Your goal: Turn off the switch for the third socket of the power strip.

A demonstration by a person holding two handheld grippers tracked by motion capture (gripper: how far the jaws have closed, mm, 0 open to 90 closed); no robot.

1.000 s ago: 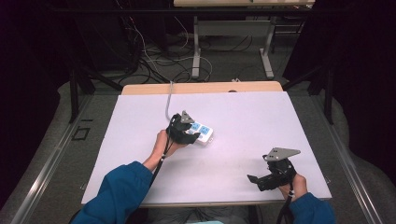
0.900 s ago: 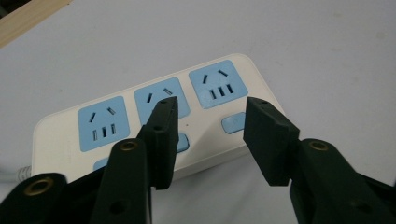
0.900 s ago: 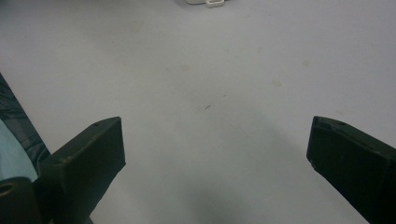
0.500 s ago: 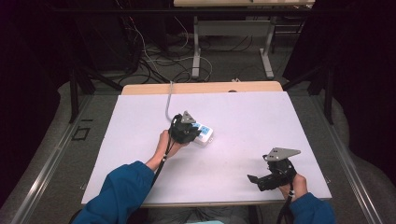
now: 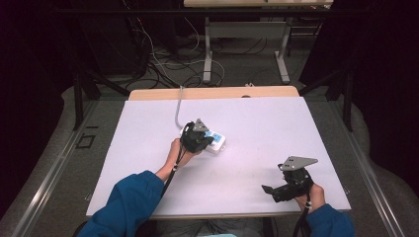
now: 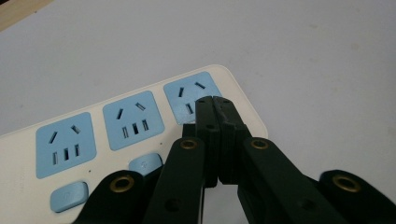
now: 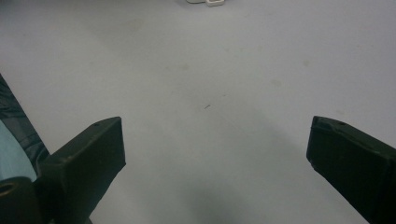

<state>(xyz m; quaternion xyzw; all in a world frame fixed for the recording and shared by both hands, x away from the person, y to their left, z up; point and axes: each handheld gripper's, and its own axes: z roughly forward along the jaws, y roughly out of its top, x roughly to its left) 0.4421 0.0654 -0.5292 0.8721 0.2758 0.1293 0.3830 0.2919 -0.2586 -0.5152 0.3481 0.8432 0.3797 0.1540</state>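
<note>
A white power strip [image 5: 216, 142] with light-blue sockets lies near the middle of the white table top [image 5: 257, 123]. In the left gripper view the strip [image 6: 116, 126] shows three blue sockets and blue switch buttons. My left gripper [image 6: 215, 105] is shut with nothing between its jaws, its tips right over the strip's end socket; in the high view it [image 5: 197, 139] covers the strip's left part. My right gripper [image 5: 269, 190] rests low at the table's front right, jaws wide open over bare table [image 7: 215, 116].
A grey cable [image 5: 178, 106] runs from the strip toward the table's far edge. A wooden board edge [image 5: 212, 93] borders the far side. Beyond it stand table legs and tangled cables [image 5: 163, 64] on the floor. A small white object [image 7: 205, 2] lies far ahead in the right gripper view.
My left gripper has shifted slightly down and toward the strip's middle. The right gripper has stayed where it was.
</note>
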